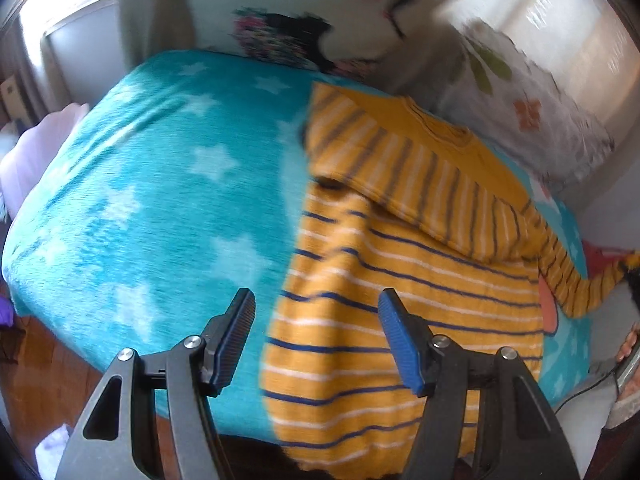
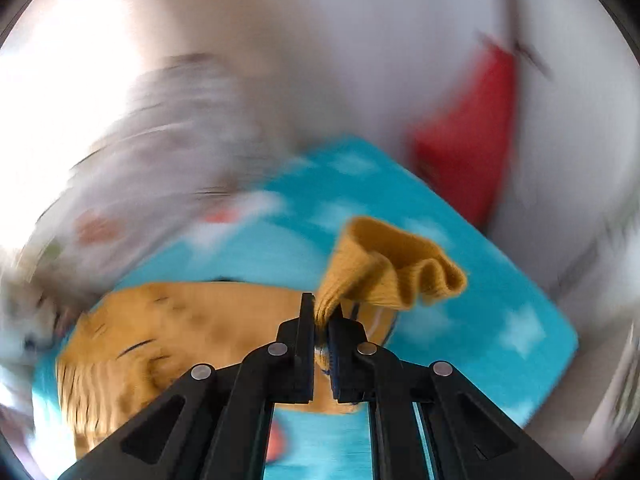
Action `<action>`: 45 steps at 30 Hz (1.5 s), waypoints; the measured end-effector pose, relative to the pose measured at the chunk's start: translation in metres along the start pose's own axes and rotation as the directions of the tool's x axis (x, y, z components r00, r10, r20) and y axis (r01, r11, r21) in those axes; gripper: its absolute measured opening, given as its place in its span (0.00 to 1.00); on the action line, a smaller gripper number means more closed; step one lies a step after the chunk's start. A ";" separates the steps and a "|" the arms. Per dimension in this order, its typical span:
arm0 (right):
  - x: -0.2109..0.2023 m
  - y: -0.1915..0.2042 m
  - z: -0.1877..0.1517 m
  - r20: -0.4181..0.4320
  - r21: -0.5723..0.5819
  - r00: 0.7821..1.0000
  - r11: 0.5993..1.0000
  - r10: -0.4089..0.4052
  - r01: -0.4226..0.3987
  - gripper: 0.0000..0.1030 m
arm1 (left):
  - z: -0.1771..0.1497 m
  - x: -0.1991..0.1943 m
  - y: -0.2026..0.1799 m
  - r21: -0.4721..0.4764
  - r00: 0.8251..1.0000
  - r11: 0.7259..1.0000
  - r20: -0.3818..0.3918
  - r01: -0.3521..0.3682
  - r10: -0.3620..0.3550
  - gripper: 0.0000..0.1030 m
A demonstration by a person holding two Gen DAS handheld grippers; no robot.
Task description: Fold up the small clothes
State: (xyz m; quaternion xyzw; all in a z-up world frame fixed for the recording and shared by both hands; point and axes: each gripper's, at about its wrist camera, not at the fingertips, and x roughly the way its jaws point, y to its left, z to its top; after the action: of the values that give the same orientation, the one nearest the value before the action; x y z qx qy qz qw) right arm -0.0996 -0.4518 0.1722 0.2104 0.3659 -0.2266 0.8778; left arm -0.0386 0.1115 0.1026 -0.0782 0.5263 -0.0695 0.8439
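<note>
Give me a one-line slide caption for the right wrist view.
Right gripper pinching the mustard cuff of a striped sweater, lifted above a turquoise star blanket.

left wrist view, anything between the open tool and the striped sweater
Nothing visible. The left tool hangs open above the sweater on the teal blanket, with no object between its pads and the knit.
</note>
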 end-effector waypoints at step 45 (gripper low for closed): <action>0.133 0.421 -0.176 -0.394 -0.461 0.919 0.862 0.012 -0.209 0.32 | 0.034 0.026 0.207 -0.087 0.997 0.996 -0.080 0.007 -0.013 0.62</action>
State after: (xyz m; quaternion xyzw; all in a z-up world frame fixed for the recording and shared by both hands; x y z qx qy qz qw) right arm 0.1198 -0.0497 0.0467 0.0395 0.5606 -0.0290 0.8266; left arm 0.0106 0.3112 0.0523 -0.1145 0.5618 -0.0539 0.8176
